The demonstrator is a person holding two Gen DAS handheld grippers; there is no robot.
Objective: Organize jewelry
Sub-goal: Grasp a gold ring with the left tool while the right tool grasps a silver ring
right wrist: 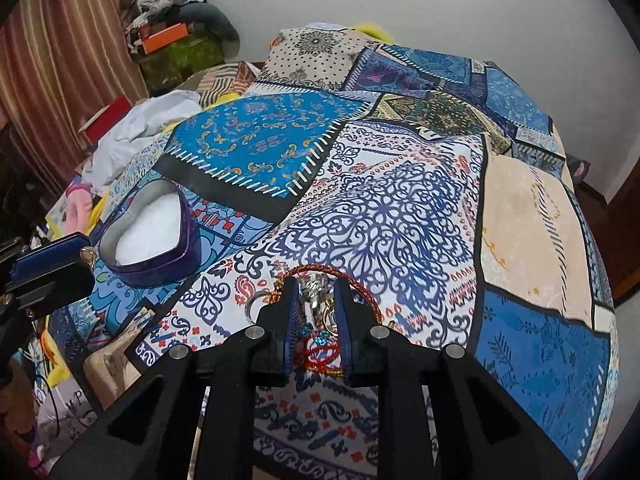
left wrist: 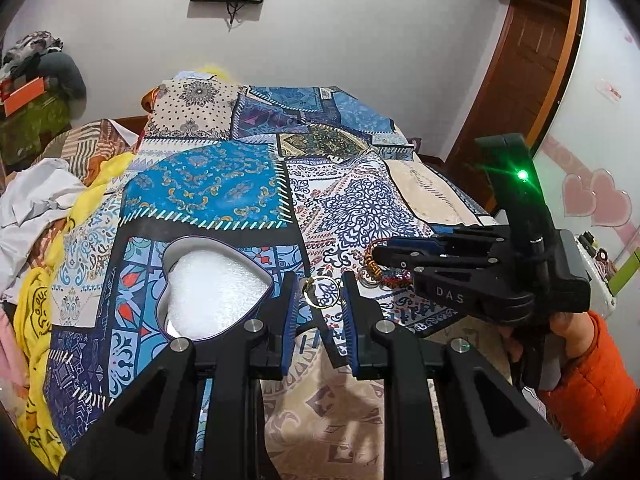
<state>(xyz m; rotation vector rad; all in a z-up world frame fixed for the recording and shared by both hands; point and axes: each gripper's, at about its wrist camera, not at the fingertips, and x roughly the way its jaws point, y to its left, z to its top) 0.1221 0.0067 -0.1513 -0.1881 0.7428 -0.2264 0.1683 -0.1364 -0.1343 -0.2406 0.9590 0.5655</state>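
Observation:
A purple heart-shaped box (left wrist: 212, 292) with white foam inside lies open on the patterned bedspread (left wrist: 224, 184); it also shows in the right wrist view (right wrist: 152, 236). My left gripper (left wrist: 322, 294) is shut on a gold ring (left wrist: 320, 291), held just right of the box. My right gripper (right wrist: 316, 304) stands over a small pile of jewelry (right wrist: 316, 312): a red cord bracelet (right wrist: 360, 284), silver pieces and blue beads lie between its fingers. Its jaws are a little apart around the pile. The right gripper also shows in the left wrist view (left wrist: 380, 256).
The patchwork bedspread (right wrist: 400, 200) covers the whole bed. White and yellow cloths (left wrist: 48, 216) lie crumpled at the left edge. A wooden door (left wrist: 528, 72) stands at the right and piled clothes (right wrist: 176, 20) at the far left.

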